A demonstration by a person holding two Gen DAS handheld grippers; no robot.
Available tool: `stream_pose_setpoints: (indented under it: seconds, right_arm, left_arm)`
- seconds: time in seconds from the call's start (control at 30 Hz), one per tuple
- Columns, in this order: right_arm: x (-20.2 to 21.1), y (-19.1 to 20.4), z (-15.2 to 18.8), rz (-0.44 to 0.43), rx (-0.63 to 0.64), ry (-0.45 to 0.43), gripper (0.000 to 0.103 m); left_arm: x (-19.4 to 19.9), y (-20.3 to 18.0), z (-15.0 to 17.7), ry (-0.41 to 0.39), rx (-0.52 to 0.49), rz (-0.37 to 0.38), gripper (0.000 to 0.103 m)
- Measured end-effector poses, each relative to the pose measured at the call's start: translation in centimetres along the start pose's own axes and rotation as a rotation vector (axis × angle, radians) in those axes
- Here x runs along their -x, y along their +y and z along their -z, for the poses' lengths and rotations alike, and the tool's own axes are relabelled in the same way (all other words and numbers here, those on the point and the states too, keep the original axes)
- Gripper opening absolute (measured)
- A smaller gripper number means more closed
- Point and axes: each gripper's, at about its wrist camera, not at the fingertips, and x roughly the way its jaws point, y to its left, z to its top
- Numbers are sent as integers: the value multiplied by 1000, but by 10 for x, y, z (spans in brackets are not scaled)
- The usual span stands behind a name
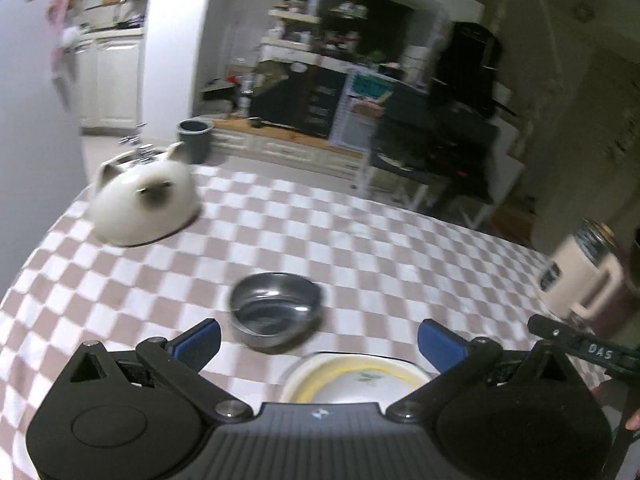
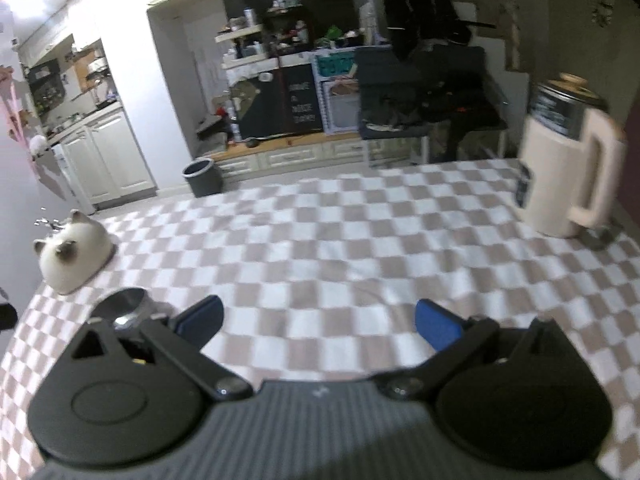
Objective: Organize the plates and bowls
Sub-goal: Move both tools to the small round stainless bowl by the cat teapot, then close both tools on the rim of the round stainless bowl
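So right under my left gripper (image 1: 318, 344) there's a white plate (image 1: 356, 380) with a yellow ring and a little green sprig painted on it, lying flat on the checkered tablecloth (image 1: 360, 240). The gripper body covers the near part of the plate, so I only see the far half. My left fingers are spread wide apart with nothing between them; they just sit above the cloth on either side of the plate's far rim.

Just past the plate is a small steel bowl (image 1: 276, 312), right way up. It's close to the plate, though everything is a bit motion-blurred, so I can't say if they touch.

My right gripper (image 2: 318, 322) is also wide open and holding nothing, with only bare checkered cloth (image 2: 360, 240) between the blue pads. The steel bowl (image 2: 124, 306) peeks out beside its left finger.

Further back on the left there's a white ceramic thing shaped like a cat's head (image 1: 146, 204), ears up, near the table's far left edge. Over on the right stands a cream jug (image 2: 568, 160) with a handle and a dark band near the top.

Beyond the table there's a grey bin (image 2: 203, 178) on the floor, white cabinets and cluttered shelves.
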Motion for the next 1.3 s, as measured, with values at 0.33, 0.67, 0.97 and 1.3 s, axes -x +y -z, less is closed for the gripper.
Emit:
stream_pose_setpoints:
  seconds: [0.33, 0.67, 0.97, 1.3]
  right_arm:
    - [-59, 85, -10, -168, 0, 53, 101]
    - [-126, 111, -23, -261, -39, 154, 39]
    - [-155, 120, -17, -308, -19, 246, 36]
    - [-177, 137, -13, -296, 57, 293, 19]
  left_arm:
    - [-37, 67, 10, 34, 284, -72, 99]
    - [-89, 69, 2, 133, 327, -30, 82]
    - [-128, 78, -3, 179, 368, -46, 37]
    - [-139, 90, -5, 172, 395, -42, 29]
